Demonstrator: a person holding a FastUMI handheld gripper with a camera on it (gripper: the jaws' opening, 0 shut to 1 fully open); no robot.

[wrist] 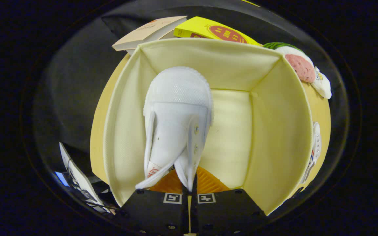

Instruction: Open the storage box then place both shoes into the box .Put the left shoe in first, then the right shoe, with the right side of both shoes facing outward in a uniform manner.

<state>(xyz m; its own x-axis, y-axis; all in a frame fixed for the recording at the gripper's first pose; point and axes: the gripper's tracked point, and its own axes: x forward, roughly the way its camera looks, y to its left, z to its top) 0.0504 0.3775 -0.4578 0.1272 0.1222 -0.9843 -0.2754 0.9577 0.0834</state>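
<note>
A white canvas shoe (pixel 177 121) hangs toe-first down into the open cream storage box (pixel 281 131), close to the box's left wall. My gripper (pixel 189 188) is shut on the shoe's collar edge, the fabric pinched between both fingers. An orange insole shows just under the fingers. The box floor to the right of the shoe is bare. A second white shoe (pixel 314 150) lies outside the box, past its right wall, mostly hidden by that wall.
The box stands on a tan round tabletop (pixel 98 131). Behind the box lie a beige book (pixel 146 32) and a yellow box (pixel 215 32). A plush toy (pixel 302 67) sits at the box's back right corner. Papers (pixel 77 180) lie below the table's left.
</note>
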